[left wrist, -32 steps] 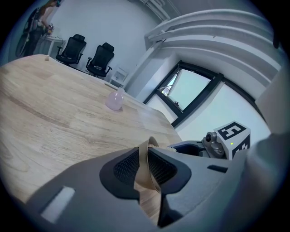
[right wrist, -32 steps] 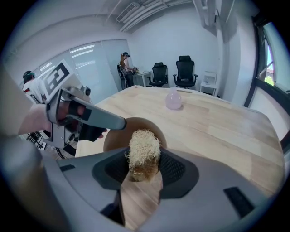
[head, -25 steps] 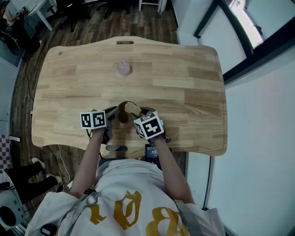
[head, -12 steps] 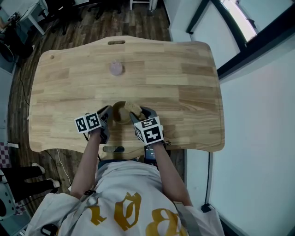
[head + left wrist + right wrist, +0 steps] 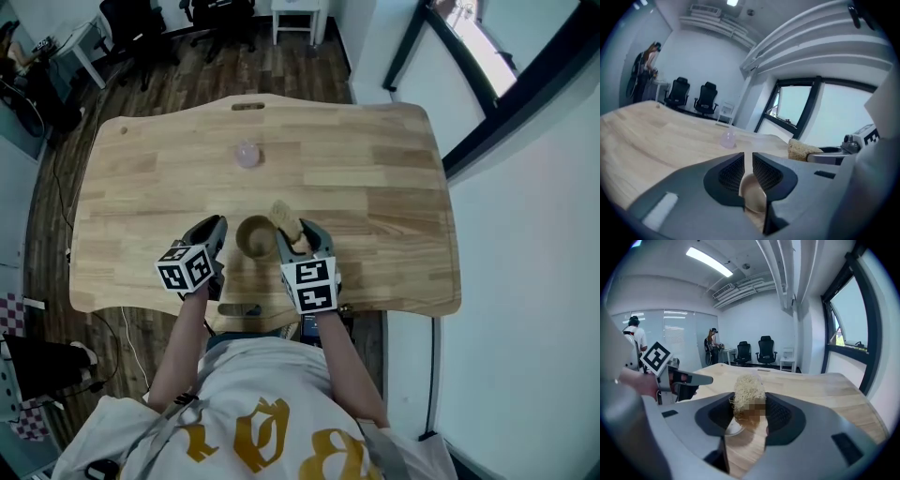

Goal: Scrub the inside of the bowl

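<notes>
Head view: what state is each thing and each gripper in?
Bowl: upright, rim pinched by left gripper.
Sponge: clamped in right gripper, outside the bowl.
Left gripper: shut on bowl.
Right gripper: shut on sponge.
Pink ball: lying free on table.

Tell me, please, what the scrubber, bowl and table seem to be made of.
Scrubber: pale tangled straw-like fibres, matte, probably loofah or similar plant fibre.
Bowl: smooth tan-brown surface; wood or plastic, unclear.
Table: light wood, shown by plank strips and grain, satin finish.
</notes>
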Action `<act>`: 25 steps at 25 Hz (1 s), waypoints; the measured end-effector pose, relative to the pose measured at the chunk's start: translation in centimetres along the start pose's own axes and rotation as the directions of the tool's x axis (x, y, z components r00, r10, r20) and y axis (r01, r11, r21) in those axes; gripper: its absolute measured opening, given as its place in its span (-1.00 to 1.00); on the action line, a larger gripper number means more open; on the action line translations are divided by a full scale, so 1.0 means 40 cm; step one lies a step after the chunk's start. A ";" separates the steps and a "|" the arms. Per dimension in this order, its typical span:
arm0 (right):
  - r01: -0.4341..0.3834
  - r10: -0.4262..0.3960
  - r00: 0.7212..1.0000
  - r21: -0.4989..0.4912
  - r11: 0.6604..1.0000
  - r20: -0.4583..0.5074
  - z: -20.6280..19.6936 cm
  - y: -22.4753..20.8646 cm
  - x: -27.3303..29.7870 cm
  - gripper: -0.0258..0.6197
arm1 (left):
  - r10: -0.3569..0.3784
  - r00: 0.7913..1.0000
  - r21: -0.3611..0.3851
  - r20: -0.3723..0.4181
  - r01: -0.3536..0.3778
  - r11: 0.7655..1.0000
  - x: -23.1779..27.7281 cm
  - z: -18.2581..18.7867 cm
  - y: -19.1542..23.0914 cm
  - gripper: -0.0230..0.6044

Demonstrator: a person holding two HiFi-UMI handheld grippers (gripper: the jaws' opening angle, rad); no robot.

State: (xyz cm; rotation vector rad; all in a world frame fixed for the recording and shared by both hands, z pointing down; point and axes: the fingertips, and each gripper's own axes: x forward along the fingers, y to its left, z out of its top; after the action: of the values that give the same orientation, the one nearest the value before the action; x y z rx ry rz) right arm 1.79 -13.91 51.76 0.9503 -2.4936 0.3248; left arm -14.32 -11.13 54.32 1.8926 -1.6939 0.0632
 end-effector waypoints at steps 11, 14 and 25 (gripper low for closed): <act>0.112 -0.108 0.989 -0.034 0.993 0.098 0.057 0.022 -0.091 -0.38 | -0.062 0.984 0.219 0.166 0.024 0.975 -0.132 0.158 -0.155 -0.92; 0.113 -0.109 0.989 -0.041 0.993 0.100 0.056 0.029 -0.100 -0.38 | -0.053 0.980 0.204 0.192 0.014 0.979 -0.150 0.164 -0.151 -0.92; 0.123 -0.119 0.988 -0.030 0.992 0.100 0.054 0.014 -0.126 -0.38 | -0.043 0.985 0.200 0.169 0.009 0.980 -0.159 0.149 -0.160 -0.92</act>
State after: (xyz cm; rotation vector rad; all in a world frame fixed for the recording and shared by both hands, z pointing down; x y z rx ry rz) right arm 4.05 -11.41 47.39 1.1222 -2.5065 0.1970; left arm -11.66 -8.05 44.29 2.1201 -1.8355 0.0608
